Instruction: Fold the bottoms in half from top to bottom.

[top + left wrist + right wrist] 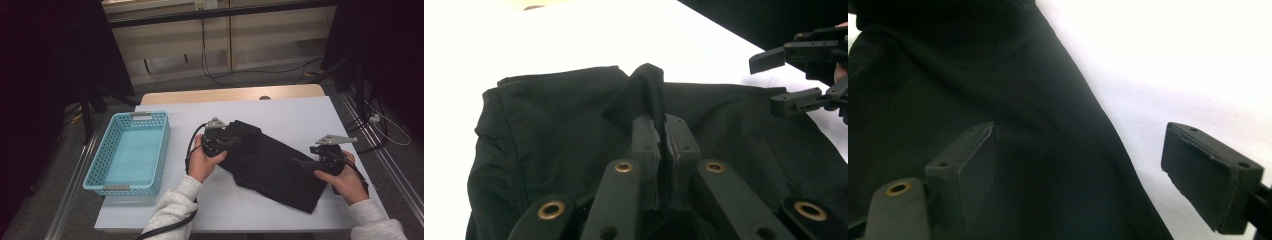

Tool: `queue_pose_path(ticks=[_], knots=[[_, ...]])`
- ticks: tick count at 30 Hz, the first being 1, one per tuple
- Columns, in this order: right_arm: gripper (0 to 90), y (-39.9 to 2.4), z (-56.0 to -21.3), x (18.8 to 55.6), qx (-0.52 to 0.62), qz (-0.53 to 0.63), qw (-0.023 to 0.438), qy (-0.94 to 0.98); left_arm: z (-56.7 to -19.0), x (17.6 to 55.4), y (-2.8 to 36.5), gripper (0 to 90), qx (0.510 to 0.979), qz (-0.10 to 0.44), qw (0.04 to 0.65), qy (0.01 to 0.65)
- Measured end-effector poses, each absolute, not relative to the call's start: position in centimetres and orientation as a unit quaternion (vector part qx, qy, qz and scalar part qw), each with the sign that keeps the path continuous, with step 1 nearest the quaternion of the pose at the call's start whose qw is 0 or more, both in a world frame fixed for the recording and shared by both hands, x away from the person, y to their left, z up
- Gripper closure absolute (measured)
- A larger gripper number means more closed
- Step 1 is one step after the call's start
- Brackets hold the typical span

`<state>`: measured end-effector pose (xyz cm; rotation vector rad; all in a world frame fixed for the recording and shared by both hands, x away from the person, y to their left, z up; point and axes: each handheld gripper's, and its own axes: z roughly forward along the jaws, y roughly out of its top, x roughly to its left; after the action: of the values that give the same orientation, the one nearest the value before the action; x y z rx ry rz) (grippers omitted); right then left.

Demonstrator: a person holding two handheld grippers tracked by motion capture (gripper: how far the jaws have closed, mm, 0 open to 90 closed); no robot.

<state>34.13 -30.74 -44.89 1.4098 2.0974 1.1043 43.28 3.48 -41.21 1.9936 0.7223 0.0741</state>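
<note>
A black folded garment lies slantwise on the white table. My left gripper is at its upper left end, shut on a pinched-up fold of the cloth; its pads press the fabric between them. My right gripper hovers at the garment's right edge with its jaws wide apart. In the right gripper view one pad stands over the black cloth, the other pad over bare white table. The right gripper appears open at the far right of the left gripper view.
A light blue plastic basket stands on the table's left side, with nothing in it. Beyond the table's far wooden edge are cables on the floor. A dark stand leg rises to the right.
</note>
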Motion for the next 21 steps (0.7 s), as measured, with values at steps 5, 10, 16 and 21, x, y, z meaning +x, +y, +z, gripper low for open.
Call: queue_pose_path(ticks=[5,10,16,21], knots=[[14.5,-30.67,-44.88,34.12,0.5,0.394,0.191,0.747,-41.29,42.98,2.95,84.9,0.823,0.027,0.486,0.292],[14.5,-30.57,-44.91,34.14,0.499,0.393,0.192,0.749,-41.19,42.85,2.95,84.9,0.825,0.023,0.485,0.29],[14.5,-30.49,-44.91,34.15,0.498,0.392,0.191,0.749,-41.1,42.64,2.75,84.9,0.825,0.02,0.487,0.286],[14.5,-30.41,-44.92,34.15,0.497,0.391,0.192,0.751,-40.94,42.38,2.47,84.8,0.825,0.017,0.491,0.28]])
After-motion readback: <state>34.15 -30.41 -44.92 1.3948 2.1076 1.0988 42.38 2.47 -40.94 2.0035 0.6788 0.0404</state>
